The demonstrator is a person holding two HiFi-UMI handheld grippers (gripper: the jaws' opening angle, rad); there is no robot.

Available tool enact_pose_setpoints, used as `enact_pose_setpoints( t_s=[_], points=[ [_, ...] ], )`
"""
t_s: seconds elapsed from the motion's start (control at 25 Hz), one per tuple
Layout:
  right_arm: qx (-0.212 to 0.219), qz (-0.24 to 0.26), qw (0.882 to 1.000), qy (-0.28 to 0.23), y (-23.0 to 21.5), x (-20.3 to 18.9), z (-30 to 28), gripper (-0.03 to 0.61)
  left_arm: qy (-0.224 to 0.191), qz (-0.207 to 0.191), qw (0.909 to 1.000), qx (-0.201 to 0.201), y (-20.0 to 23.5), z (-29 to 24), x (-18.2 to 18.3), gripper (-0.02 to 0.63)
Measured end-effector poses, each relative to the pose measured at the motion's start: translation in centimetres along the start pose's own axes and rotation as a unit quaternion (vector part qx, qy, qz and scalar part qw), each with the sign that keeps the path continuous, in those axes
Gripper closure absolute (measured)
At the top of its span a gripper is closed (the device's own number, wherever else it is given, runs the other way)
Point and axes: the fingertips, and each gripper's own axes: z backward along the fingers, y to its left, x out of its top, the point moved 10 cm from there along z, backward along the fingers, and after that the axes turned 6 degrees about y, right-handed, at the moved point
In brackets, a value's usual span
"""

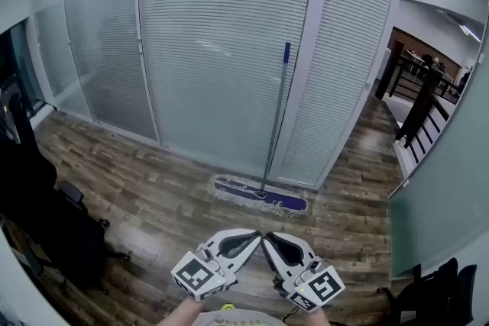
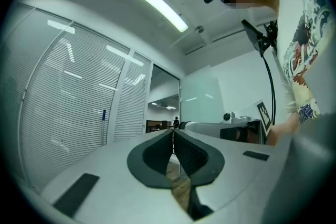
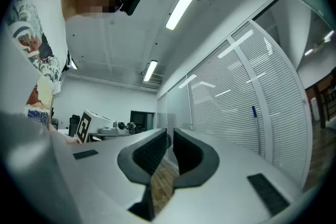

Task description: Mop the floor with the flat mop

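Mop, place: the flat mop [image 1: 265, 195] stands propped against the glass partition [image 1: 221, 50], at the upright post between two blind-covered panes.
Mop, handle: the handle [image 1: 275, 118] is a thin silver pole with a short blue cap [image 1: 286, 52] at the top, leaning slightly so that the top rests on the partition.
Mop, head: the mop head [image 1: 283, 202] is long, flat and blue-purple with a pale fringe along its edge. It lies flat on the wooden plank floor [image 1: 145, 195] at the foot of the partition.
Left gripper: the left gripper [image 1: 257, 237] is well back from the partition, with its jaws clenched together and nothing between them.
Right gripper: the right gripper [image 1: 267, 239] is equally far from the partition, just beside the left one, with the two tips almost meeting. Its jaws are also drawn together, with only a sliver between the pads, and they are empty.
Contact: both grippers are well apart from the mop.
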Motion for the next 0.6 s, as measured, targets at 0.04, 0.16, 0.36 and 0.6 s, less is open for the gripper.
enact_pose_setpoints(
  t_s=[0.04,0.16,0.36,0.6],
  points=[
    [0.001,-0.002,1.000,-0.004,0.0,0.0,-0.1,0.529,-0.002,-0.001,1.0000,-0.001,0.1,0.0,0.0,0.600],
    [0.005,-0.004,1.000,-0.008,-0.1,0.1,-0.5,0.529,-0.006,-0.005,1.0000,-0.006,0.6,0.1,-0.1,0.600],
    [0.010,-0.016,1.000,0.010,0.1,-0.9,-1.1,0.529,0.007,0.009,0.9998,-0.014,1.2,0.6,-1.2,0.600],
    [0.004,-0.005,1.000,0.001,-2.5,-1.4,-3.1,0.529,0.019,0.020,0.9995,-0.013,3.8,-1.2,-1.9,0.600]
  ],
)
